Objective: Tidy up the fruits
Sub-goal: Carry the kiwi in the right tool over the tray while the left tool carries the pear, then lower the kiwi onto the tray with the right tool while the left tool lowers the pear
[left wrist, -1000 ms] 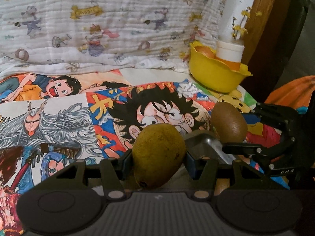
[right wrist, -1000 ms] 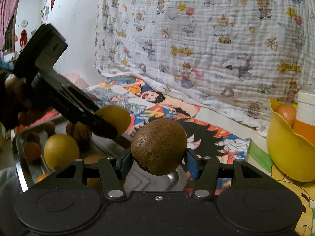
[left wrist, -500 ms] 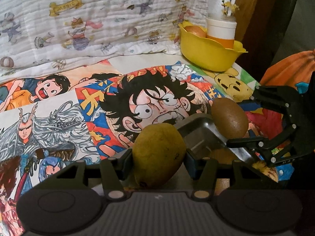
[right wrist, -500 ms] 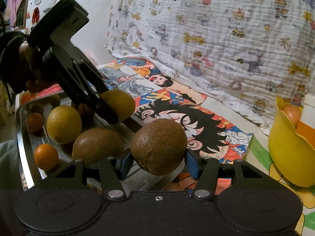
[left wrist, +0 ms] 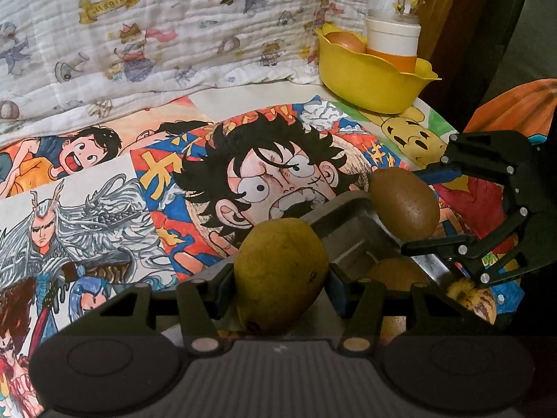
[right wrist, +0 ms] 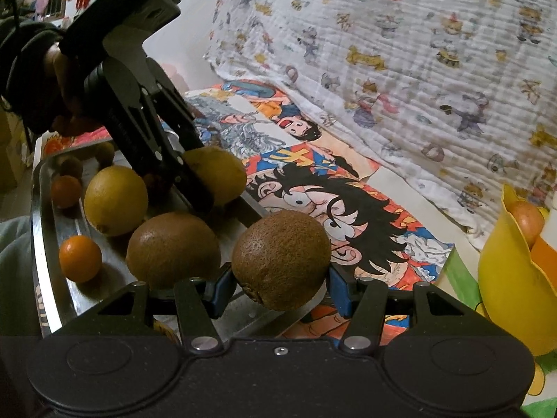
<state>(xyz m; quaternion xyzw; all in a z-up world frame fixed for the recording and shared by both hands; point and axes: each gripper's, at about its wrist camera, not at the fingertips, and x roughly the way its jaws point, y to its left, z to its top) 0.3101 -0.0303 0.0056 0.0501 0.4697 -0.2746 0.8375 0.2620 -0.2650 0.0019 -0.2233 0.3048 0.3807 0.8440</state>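
Both claws have lifted and pushed forward since a second ago; more of the tray now shows under the right one, and the yellow bowl sits closer in the left wrist view.

Left claw [left wrist: 282, 275]: clamped on a yellow-green lemon [left wrist: 281, 276], held above the near corner of the metal tray [left wrist: 351, 240]. Right claw [right wrist: 281, 280]: clamped on a brown kiwi [right wrist: 281, 259], held over the tray's right edge, clear of the surface.

On the tray [right wrist: 52, 261], from the right wrist view: second kiwi [right wrist: 173, 250] just left of the held one, small orange [right wrist: 80, 258] at the near left, a loose lemon [right wrist: 116, 200] behind those, another small orange [right wrist: 66, 191] further back left. More small fruit at the far end, too dark to identify.

Beyond the tray: tabletop covered with a cartoon-print sheet [left wrist: 271, 174]. At its far right corner, the yellow bowl [left wrist: 372, 76] with a round reddish fruit [left wrist: 344, 39] and a white-and-orange cup [left wrist: 391, 45] in it. A cartoon-print blanket [left wrist: 156, 35] hangs behind.
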